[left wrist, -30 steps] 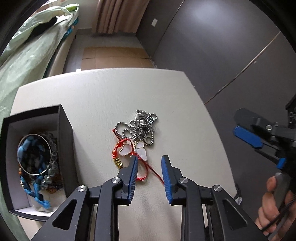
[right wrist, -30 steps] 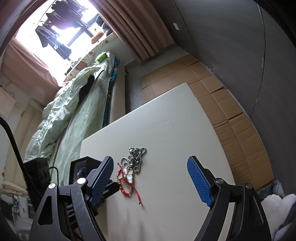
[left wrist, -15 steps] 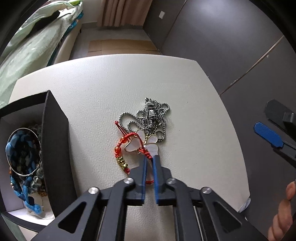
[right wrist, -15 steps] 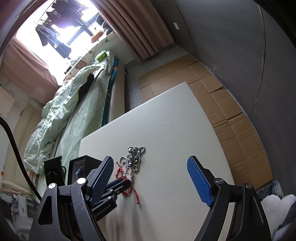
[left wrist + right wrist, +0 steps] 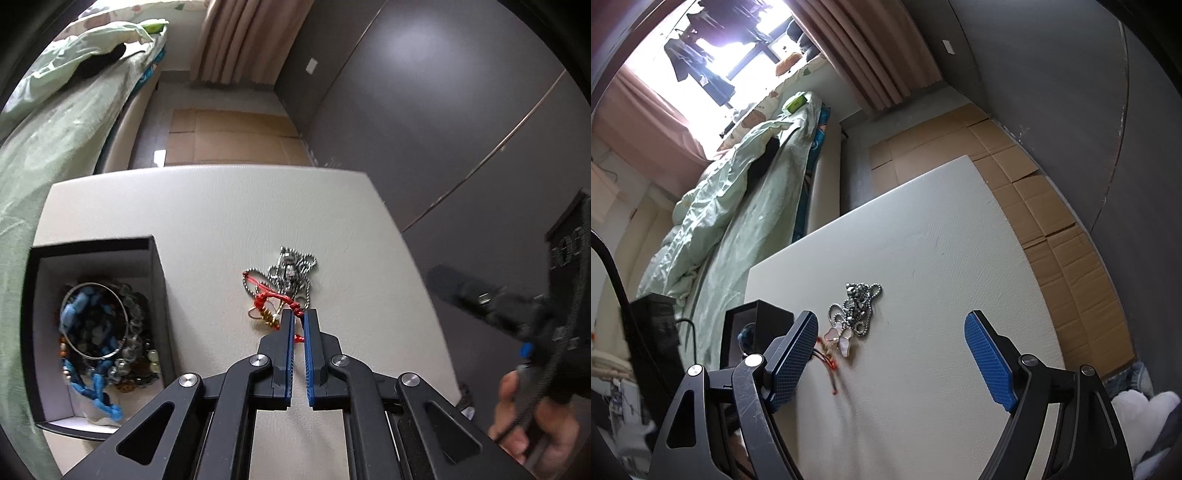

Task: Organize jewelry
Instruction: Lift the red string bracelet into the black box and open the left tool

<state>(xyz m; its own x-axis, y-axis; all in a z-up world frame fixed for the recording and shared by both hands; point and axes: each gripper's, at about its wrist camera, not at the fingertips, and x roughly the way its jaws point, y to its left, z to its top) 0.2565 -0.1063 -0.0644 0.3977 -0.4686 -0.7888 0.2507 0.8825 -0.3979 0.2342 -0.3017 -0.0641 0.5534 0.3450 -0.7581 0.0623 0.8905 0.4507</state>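
The left gripper (image 5: 299,319) is clamped on the red cord bracelet (image 5: 271,301), mid-table (image 5: 221,206). The right gripper (image 5: 892,354) hovers with fingers spread wide. Near the table's left edge, the black box (image 5: 157,295) holds a bangle (image 5: 94,321), blue cord and beads. Beyond the bracelet lies the ball chain (image 5: 293,269).

A white, leather-textured square table (image 5: 207,206) carries an open black rectangular box (image 5: 157,291) filled with beaded bracelets. Well apart from the box, toward the table's middle, lies a tangled silver ball-chain necklace (image 5: 293,271), and touching its box-facing side, a red cord bracelet with gold beads (image 5: 267,301)
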